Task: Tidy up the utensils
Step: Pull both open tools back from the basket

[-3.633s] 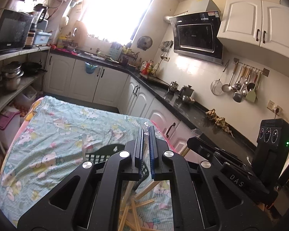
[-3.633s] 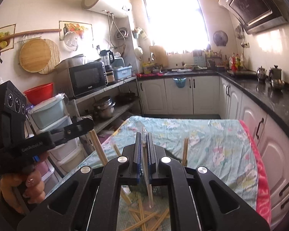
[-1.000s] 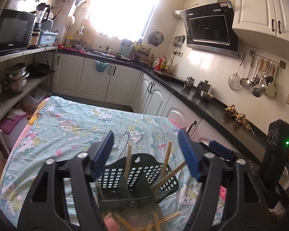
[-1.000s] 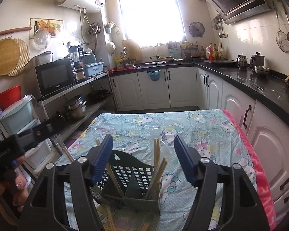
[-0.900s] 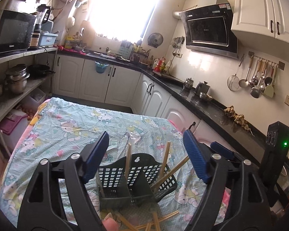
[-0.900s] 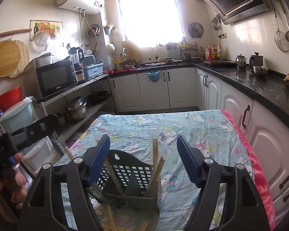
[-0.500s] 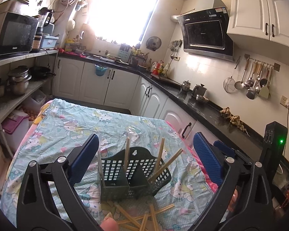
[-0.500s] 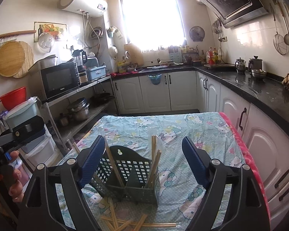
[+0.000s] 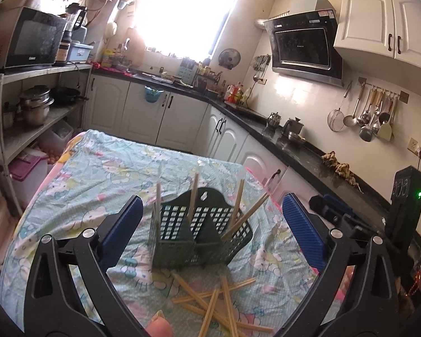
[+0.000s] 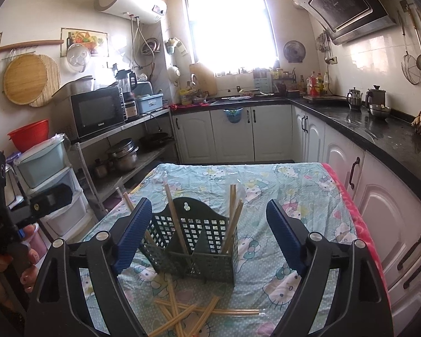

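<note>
A dark green slotted utensil basket stands on the table's cartoon-print cloth. Several wooden chopsticks stand upright or leaning in its compartments. More chopsticks lie loose in a crossed pile on the cloth in front of it. My left gripper is wide open, back from the basket, with nothing held. My right gripper is also open and empty, facing the basket from the other side.
Black countertops with white cabinets run along the right and far walls. A metal shelf with pots and plastic drawers stands left of the table. A clear plastic sleeve lies beyond the basket. A hand holds the left tool.
Both grippers, earlier shut on chopsticks over the basket, have opened wide and drawn back. Those chopsticks now stand in the basket, and the loose pile has come into view.
</note>
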